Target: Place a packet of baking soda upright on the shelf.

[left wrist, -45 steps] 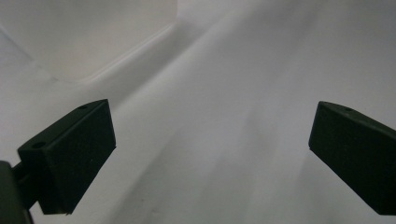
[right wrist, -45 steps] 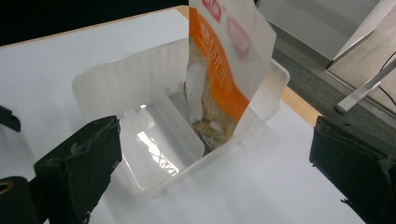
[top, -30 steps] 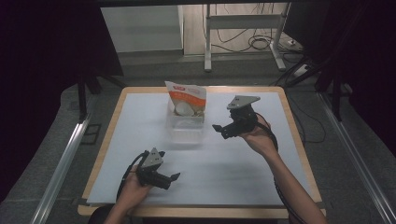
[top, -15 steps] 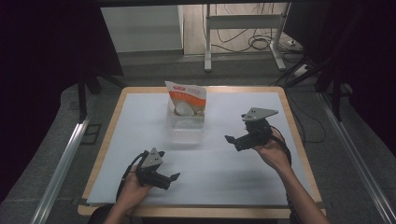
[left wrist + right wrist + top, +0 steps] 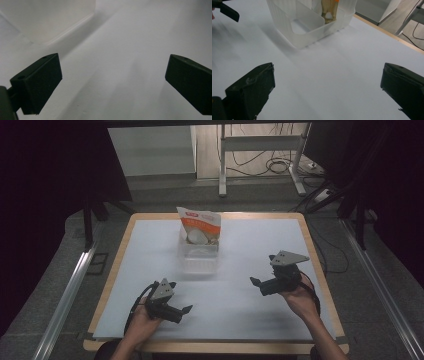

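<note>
A clear plastic bin [image 5: 200,256] stands on the white table [image 5: 240,310] at its far middle, with an orange-and-white snack pouch [image 5: 200,227] upright in its far compartment. My left gripper [image 5: 188,310] rests low near the front left of the table, open and empty, its jaws wide apart over bare white surface [image 5: 117,82]. My right gripper [image 5: 254,282] hovers at the right, open and empty, pointing left toward the bin [image 5: 309,25]. The pouch [image 5: 329,10] shows behind the bin's inner divider in the right gripper view. A jaw of the left gripper [image 5: 227,11] appears at that view's top left.
The table has a wooden rim [image 5: 320,270]. Beyond the far edge stand a metal frame leg [image 5: 222,160] and loose cables [image 5: 280,167] on the floor. Metal rails [image 5: 65,295] run along both sides of the table.
My right gripper has moved from beside the bin toward the right and nearer the table's front, and has come down lower. The left gripper has stayed in place.
</note>
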